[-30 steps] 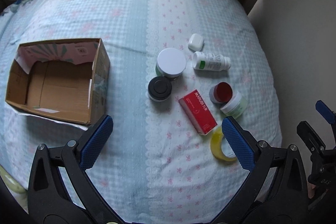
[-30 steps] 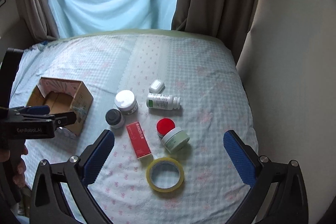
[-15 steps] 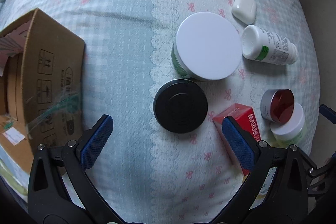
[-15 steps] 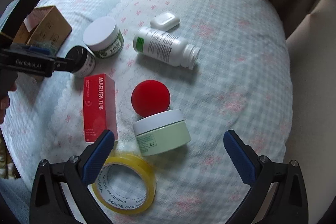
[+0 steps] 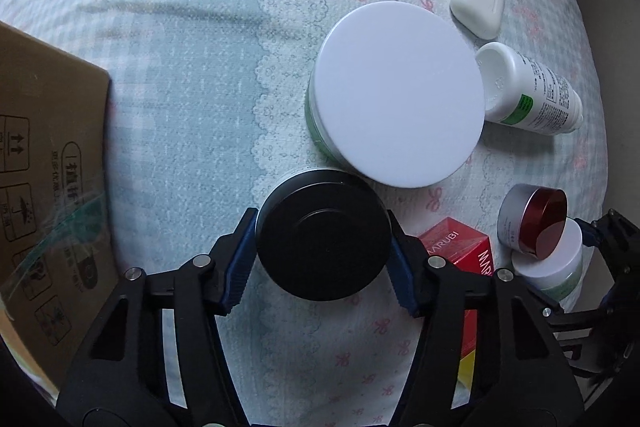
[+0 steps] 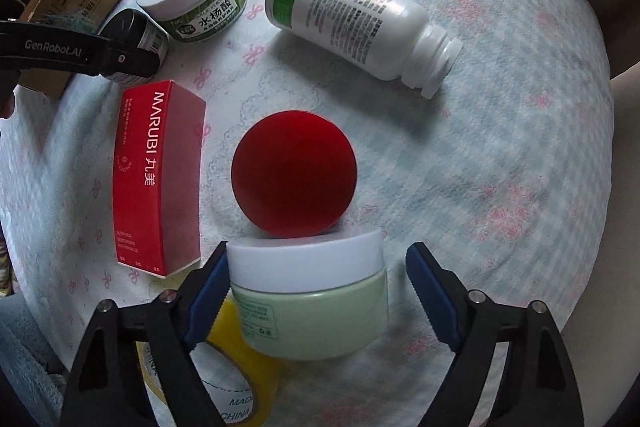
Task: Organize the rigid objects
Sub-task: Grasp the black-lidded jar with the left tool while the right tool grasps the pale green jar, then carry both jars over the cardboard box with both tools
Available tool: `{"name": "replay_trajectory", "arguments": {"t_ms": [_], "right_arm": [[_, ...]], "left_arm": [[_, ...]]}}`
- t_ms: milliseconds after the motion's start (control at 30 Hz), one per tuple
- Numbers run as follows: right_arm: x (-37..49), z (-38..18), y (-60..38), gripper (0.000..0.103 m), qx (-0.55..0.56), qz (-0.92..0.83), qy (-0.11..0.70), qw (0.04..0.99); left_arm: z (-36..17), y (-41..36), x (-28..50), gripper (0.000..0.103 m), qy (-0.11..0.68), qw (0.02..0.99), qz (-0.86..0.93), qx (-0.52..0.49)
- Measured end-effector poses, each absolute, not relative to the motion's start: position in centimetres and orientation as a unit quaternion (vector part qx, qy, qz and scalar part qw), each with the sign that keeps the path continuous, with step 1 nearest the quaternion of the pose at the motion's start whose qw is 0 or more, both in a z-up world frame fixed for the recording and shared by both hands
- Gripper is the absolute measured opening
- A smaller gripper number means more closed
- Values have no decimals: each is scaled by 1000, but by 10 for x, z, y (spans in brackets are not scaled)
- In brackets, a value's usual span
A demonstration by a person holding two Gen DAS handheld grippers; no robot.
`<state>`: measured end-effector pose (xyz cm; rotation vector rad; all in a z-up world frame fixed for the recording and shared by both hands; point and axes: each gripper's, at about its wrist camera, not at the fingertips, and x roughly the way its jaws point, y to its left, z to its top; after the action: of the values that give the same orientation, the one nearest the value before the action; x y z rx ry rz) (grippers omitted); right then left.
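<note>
- We have our left gripper (image 5: 322, 259) down from its high hover, and its blue pads now press both sides of the black-lidded jar (image 5: 323, 235)
- Our right gripper (image 6: 316, 291) is low too, narrowed around the pale green jar (image 6: 310, 297); its left pad touches, its right pad stands just off

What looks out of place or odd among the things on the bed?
The white bottle lies on its side with no cap on its open neck; nothing looks spilled. The red-lidded jar is tilted, leaning on the pale green jar. The other jars stand upright and the red box lies flat.
</note>
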<state>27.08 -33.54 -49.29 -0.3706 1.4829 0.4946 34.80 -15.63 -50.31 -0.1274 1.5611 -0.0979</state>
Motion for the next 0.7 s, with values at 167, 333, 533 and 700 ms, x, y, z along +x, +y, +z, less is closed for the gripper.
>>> {"name": "replay_trajectory", "arguments": {"t_ms": [167,333,533,700], "right_arm": [[269,-498,-324,66,-189,208,665,692],[268,-481,-331,66,-161,175,672,701],[255,-440,-347,66,-91,128,670,726],[244,-385,-357,66,-19,98,651,752]], "left_arm": [[-501,-159,352,55,704,706,-50,-57],[-483,-150,338,55,697,713,-55,-56],[-432,-147,324,55,672,734,-68,-68],[-376,-134,304,55,639,761,-79,-78]]}}
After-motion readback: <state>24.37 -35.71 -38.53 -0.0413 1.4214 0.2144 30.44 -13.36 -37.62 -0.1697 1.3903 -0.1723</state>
